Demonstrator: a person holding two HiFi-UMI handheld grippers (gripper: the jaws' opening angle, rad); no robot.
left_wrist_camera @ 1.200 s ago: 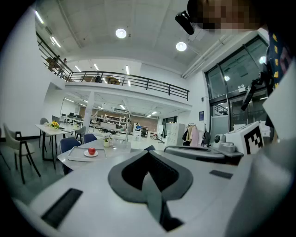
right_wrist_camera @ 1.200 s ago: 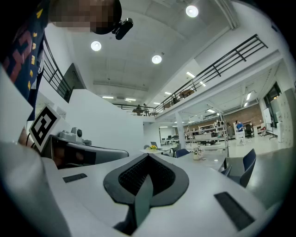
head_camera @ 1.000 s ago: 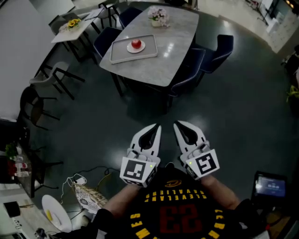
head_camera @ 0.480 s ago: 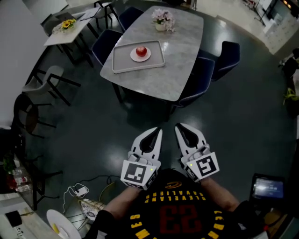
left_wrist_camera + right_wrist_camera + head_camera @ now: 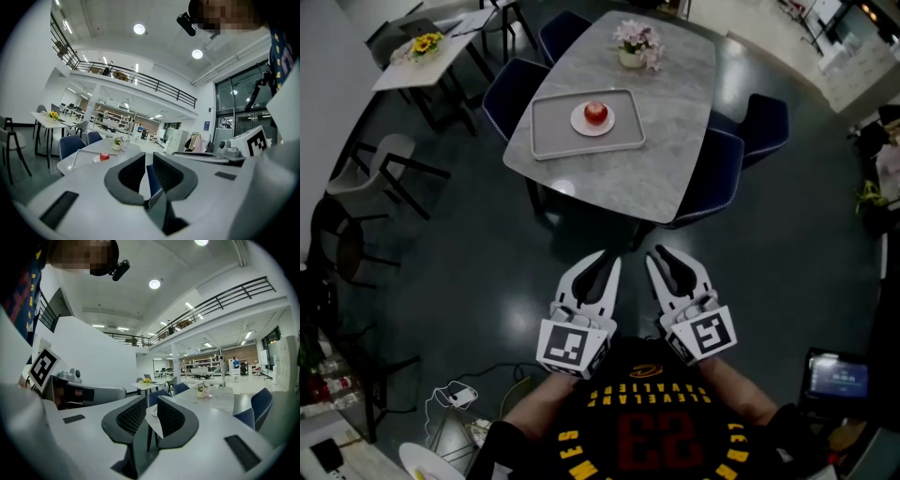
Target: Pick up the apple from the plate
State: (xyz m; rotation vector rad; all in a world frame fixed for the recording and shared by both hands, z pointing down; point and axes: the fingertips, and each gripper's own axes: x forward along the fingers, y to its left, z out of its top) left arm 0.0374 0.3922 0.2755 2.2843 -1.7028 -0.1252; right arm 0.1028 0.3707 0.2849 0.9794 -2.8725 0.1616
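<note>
Standing back from the table (image 5: 675, 150), the person holds both tools tucked in close to the chest. The left gripper (image 5: 605, 261) and right gripper (image 5: 664, 258) sit side by side, tips aimed at the table's near edge. A stretch of dark floor (image 5: 487, 272) lies between those tips and that edge, so the approach runs straight ahead.

Blue chairs (image 5: 717, 173) crowd the near right corner and the right side, and another (image 5: 508, 89) is tucked in on the left.

The apple (image 5: 596, 112) is well apart from both grippers. It sits red on a small white plate (image 5: 579, 122), and the plate rests inside a grey tray (image 5: 546, 150) on the left half of the table. A flower pot (image 5: 636, 47) stands at the far end beyond it.

In the left gripper view, the left gripper (image 5: 147, 160) has its fingers a narrow slit apart with nothing between them. The apple (image 5: 104, 156) shows small and low to the left of that slit, out on the table.

In the right gripper view, the right gripper (image 5: 152, 404) is the same: fingers a thin gap apart, pinching nothing, with only table and chairs showing through.
</note>
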